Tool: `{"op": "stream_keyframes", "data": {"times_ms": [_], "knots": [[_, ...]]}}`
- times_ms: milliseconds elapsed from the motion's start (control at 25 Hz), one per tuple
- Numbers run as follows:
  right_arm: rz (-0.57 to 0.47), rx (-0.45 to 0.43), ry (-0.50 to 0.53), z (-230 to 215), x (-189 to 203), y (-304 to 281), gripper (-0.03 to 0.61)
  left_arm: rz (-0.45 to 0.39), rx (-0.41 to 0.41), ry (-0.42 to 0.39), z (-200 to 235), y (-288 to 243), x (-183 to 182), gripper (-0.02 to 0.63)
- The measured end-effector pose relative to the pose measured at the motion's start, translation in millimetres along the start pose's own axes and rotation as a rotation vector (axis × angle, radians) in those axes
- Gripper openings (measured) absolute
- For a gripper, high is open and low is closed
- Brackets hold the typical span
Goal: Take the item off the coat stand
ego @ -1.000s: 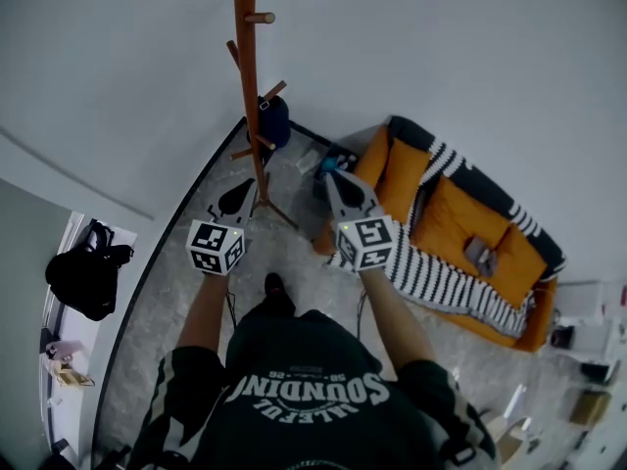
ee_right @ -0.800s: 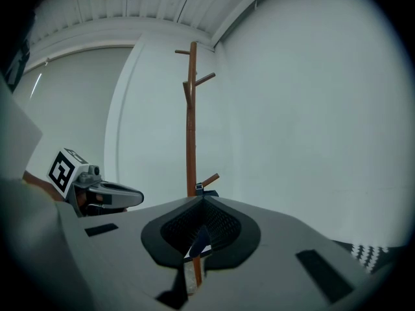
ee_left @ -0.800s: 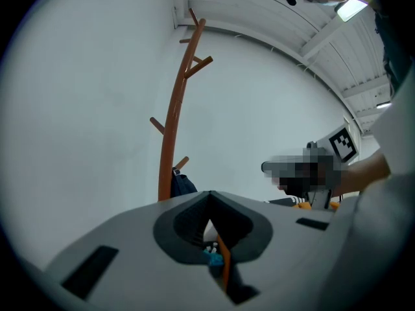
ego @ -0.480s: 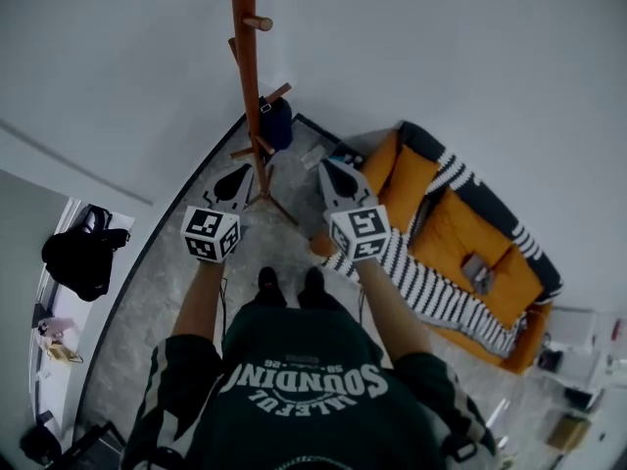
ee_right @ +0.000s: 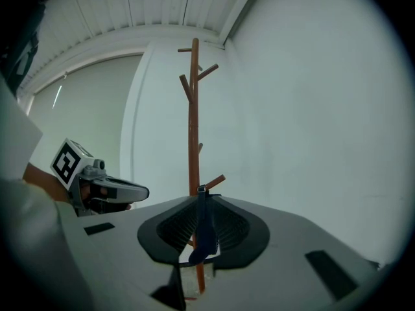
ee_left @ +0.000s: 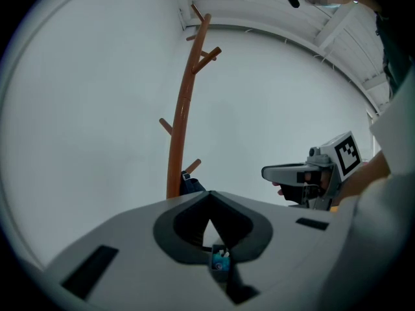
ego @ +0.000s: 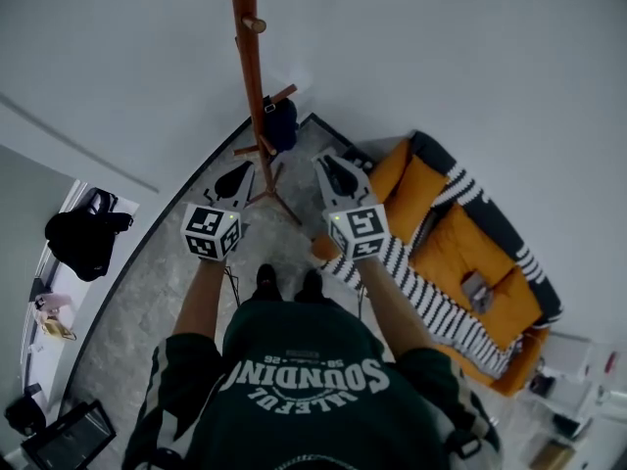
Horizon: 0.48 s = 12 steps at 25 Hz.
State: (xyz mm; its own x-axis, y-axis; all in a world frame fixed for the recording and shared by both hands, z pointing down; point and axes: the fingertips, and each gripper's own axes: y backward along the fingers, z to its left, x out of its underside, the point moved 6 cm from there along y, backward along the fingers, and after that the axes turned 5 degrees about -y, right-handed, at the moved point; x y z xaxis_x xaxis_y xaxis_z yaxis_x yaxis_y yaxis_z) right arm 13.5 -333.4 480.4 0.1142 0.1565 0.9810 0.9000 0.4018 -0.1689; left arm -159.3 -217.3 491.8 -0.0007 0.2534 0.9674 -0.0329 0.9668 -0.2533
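1. Your left hand-held gripper [ego: 242, 170] is closed. In the left gripper view [ee_left: 209, 194] its jaw tips meet with nothing between them.
2. Your right hand-held gripper [ego: 323, 162] has just been opening its jaws. In the right gripper view [ee_right: 201, 199] they stand a narrow slit apart and grip nothing. The bag [ee_right: 205, 229] shows through that slit, some way beyond them.
3. In the head view the bag [ego: 280, 123] is dark blue and hangs by its strap from a low peg [ego: 284, 94] of the stand [ego: 249, 76]. It is on the right side of the stand, close to the wall [ego: 441, 57].
4. The stand is upright on the floor [ego: 167, 282], in the corner of the room.
5. You hold both grippers out toward the stand, the left one to its left and the right one to its right. Neither touches the stand or the bag.
6. Each gripper shows in the other's view: the right one [ee_left: 285, 172] at the right of the left gripper view, the left one [ee_right: 126, 190] at the left of the right gripper view.
7. To your right is a sofa [ego: 460, 233] with orange cushions and a striped blanket [ego: 431, 297] over its front edge.
8. A black backpack [ego: 86, 243] lies well off to your left.
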Motion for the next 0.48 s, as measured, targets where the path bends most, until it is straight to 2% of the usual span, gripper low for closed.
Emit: {"op": "stream_keyframes", "data": {"times_ms": [80, 160, 480], "knots": [[0.001, -0.014, -0.019, 0.2, 1.3, -4.2, 0.094, 0.005, -0.012, 0.003, 1.9, 0.7, 1.3, 0.000], [0.000, -0.027, -0.033, 0.0, 2.2, -8.6, 0.133, 0.007, -0.022, 0.005, 3.9, 0.5, 1.8, 0.000], [0.028, -0.054, -0.060, -3.2, 8.9, -23.3, 0.167, 0.011, -0.047, 0.022, 4.7, -0.8, 4.4, 0.000]]}}
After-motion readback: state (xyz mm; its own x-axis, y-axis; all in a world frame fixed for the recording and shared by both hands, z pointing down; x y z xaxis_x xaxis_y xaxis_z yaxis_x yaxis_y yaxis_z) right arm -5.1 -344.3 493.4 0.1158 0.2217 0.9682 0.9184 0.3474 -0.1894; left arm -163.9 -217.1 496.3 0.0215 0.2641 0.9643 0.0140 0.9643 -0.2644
